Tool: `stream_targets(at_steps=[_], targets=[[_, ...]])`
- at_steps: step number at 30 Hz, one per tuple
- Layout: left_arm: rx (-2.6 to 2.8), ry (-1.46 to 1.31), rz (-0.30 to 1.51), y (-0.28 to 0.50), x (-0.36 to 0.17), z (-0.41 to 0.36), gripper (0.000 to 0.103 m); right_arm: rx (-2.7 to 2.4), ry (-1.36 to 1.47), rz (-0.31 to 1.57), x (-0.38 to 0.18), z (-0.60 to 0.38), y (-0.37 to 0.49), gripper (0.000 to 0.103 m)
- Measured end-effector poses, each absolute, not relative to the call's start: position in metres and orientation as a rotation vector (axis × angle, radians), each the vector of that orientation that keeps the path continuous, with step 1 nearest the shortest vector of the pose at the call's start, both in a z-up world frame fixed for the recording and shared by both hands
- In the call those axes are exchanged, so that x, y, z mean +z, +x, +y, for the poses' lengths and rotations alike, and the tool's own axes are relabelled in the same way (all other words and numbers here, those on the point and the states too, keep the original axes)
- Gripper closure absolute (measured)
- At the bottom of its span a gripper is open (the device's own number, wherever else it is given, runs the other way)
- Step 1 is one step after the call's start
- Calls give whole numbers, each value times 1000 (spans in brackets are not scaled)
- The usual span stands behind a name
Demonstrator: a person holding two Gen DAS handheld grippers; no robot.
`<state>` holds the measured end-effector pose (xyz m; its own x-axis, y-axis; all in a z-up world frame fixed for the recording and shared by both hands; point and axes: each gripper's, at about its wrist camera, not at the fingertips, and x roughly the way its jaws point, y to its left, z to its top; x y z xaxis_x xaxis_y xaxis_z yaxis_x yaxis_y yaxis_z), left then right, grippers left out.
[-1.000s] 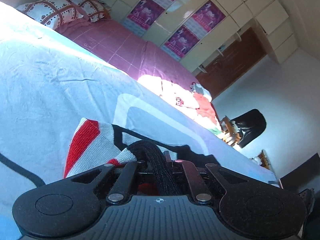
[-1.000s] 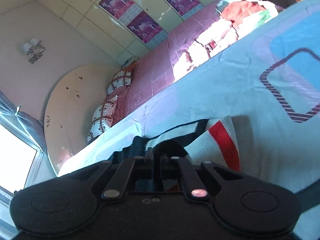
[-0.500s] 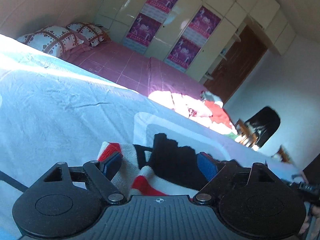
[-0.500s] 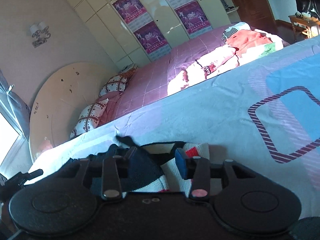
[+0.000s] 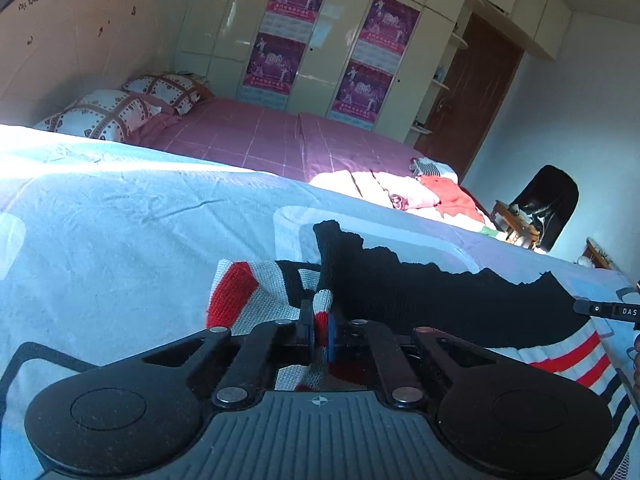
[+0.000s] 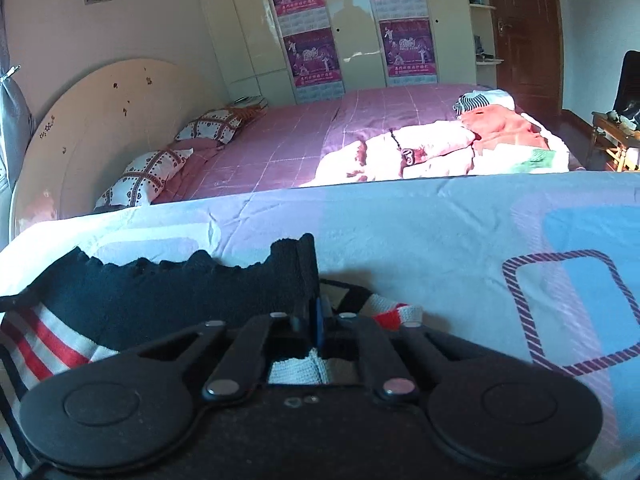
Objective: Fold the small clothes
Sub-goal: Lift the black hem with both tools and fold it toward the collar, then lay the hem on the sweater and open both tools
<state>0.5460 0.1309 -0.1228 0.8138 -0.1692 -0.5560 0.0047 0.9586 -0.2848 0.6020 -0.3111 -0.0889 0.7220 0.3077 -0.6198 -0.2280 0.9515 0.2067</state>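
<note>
Blue bedsheet [image 5: 120, 240], striped knit garment [image 5: 400, 292] half hidden behind both tongs

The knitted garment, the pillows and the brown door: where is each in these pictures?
Knitted garment [image 5: 420, 292]: left wrist view, on its black part.
Pillows [image 6: 146, 176]: right wrist view, on the nearer patterned pillow.
Brown door [image 6: 520, 32]: right wrist view, on its middle panel.

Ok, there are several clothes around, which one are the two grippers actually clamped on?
The black, white and red striped knit garment on the light blue sheet. The left gripper and right gripper each pinch an edge; the pink and red clothes pile lies untouched behind.
</note>
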Motion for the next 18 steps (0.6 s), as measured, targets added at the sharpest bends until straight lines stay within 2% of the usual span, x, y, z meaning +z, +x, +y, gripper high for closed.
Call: stream_targets(at_steps=[8,10,11,12,14,18], targets=[[-42,-296,666,557,-143,140,97,232,130,754,-114,-313,617,99],[-39,-284,667,553,-139,141,92,224,138,753,-111,-315,613,95],[-18,-281,662,548,-133,141,85,220,137,742,-107,-317,609,83],[6,-276,642,541,-126,141,73,211,126,715,-99,-318,600,82],[33,-246,557,517,-107,136,61,242,106,661,-82,-317,579,83],[-106,-183,547,522,-95,89,61,387,25,648,-73,-265,557,85]])
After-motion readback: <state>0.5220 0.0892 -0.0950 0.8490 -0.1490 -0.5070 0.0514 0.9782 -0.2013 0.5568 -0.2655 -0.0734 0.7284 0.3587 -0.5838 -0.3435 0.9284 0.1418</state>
